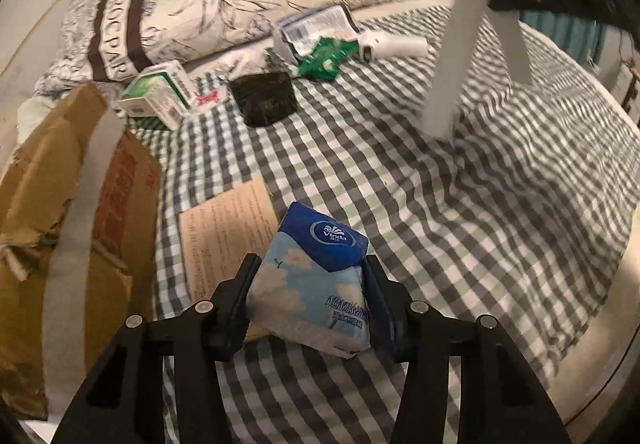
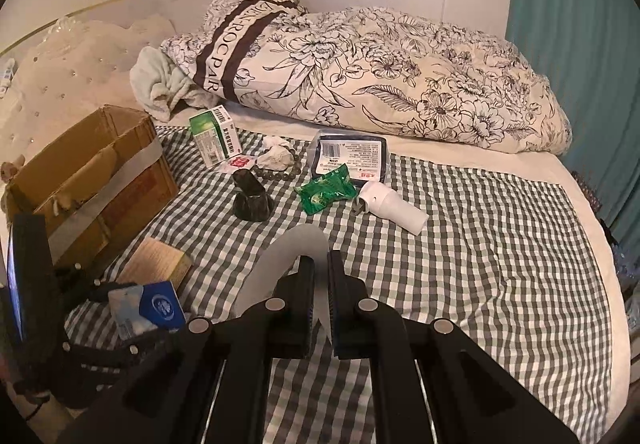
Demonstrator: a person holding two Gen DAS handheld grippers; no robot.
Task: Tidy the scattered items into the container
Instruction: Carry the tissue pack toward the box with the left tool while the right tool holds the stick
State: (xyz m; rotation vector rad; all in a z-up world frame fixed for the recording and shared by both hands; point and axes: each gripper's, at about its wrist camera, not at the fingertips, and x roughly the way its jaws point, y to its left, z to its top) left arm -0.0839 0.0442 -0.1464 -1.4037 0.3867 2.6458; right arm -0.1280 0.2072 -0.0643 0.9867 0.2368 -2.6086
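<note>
The left gripper (image 1: 310, 298) is gripping a soft blue-and-white plastic pack of tissues (image 1: 316, 280) between its two black fingers, one on each side of the pack, and is holding it above the grey-and-white checked bedsheet (image 1: 460, 224), just beside a beige printed paper sheet (image 1: 228, 228). The brown cardboard box with grey tape (image 1: 52, 244), which I am judging as the container, is standing near on the left, w/ its open top facing up. The right gripper (image 2: 320, 308) is holding a thin pale grey strip (image 2: 296, 244) between its nearly closed fingers; what this strip is, I cannot tell. The tissue pack is probably very light and squashy, so it is deforming under pressure and its film may be a bit slippery; taking it across the middle of the short sides, as now, seems safe, w/o hard squeezing. Other items are lying scattered further on the sheet: a green-and-white carton box (image 2: 216, 137), a dark crumpled plastic bag (image 2: 252, 199), a green foil wrapper (image 2: 326, 189), a white plastic cylinder (image 2: 394, 205) and a dark flat packet w/ labels (image 2: 350, 157). These look light also, approx. easy for one gripper.
</note>
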